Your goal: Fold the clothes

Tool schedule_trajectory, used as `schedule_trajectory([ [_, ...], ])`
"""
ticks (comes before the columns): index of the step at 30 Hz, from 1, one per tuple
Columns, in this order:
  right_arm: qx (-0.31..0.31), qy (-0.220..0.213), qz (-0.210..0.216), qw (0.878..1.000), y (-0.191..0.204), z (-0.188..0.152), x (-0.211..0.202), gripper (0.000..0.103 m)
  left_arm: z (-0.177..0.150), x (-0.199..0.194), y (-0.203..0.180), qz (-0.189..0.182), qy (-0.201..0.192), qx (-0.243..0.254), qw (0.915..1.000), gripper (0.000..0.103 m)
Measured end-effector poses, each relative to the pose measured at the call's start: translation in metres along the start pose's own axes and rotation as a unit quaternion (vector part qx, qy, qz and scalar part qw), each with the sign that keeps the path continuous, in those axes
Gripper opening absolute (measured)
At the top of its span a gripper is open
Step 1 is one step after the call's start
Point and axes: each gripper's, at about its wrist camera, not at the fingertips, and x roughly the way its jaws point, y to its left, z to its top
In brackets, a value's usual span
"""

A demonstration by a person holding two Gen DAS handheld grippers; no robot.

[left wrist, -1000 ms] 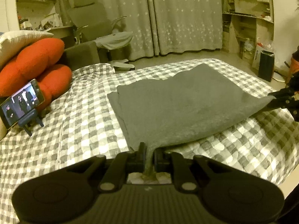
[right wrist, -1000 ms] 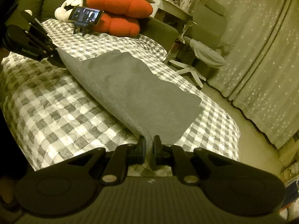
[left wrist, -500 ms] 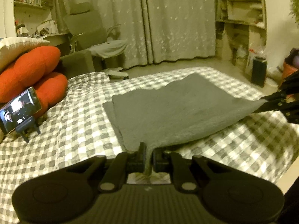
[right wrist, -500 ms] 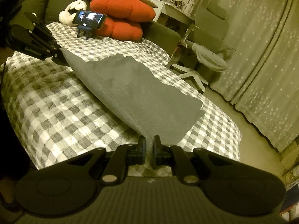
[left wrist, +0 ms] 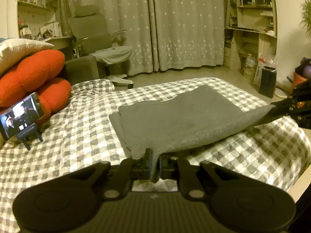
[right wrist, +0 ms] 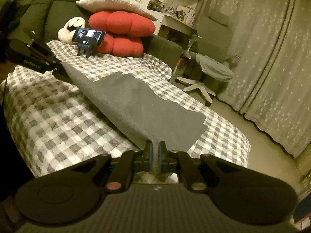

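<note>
Grey cloth [left wrist: 178,120] on checked bed [left wrist: 77,128], corners pinched by left gripper [left wrist: 154,162] and right gripper [right wrist: 155,155]; grip unchanged from before.

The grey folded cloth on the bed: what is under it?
Under the grey folded cloth lies the grey-and-white checked bedcover, showing on all sides. The near edge is lifted, so the bedcover shows in shadow beneath it; the part under the middle is covered.

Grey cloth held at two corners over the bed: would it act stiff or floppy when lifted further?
Probably floppy: the grey cloth sags between the left gripper and right gripper, its far end draped on the checked bedspread. It looks thick and fuzzy, so it likely grips well rather than slipping.
</note>
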Motion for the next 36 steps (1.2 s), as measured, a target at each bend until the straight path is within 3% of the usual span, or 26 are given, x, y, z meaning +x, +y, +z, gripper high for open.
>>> schedule_trajectory([
  [5, 0.0, -0.001, -0.004, 1.0, -0.001, -0.001, 0.002, 0.005, 0.0, 0.001, -0.001, 0.004, 0.0, 0.007, 1.0, 0.008],
  [27, 0.063, -0.061, -0.023, 0.996, -0.032, 0.009, 0.002, 0.006, 0.022, 0.006, 0.03, -0.059, -0.028, -0.058, 0.9962, 0.008],
  [36, 0.087, -0.068, -0.031, 0.993, -0.042, 0.016, 0.012, 0.006, 0.028, 0.016, 0.037, -0.061, -0.033, -0.072, 0.995, 0.008],
])
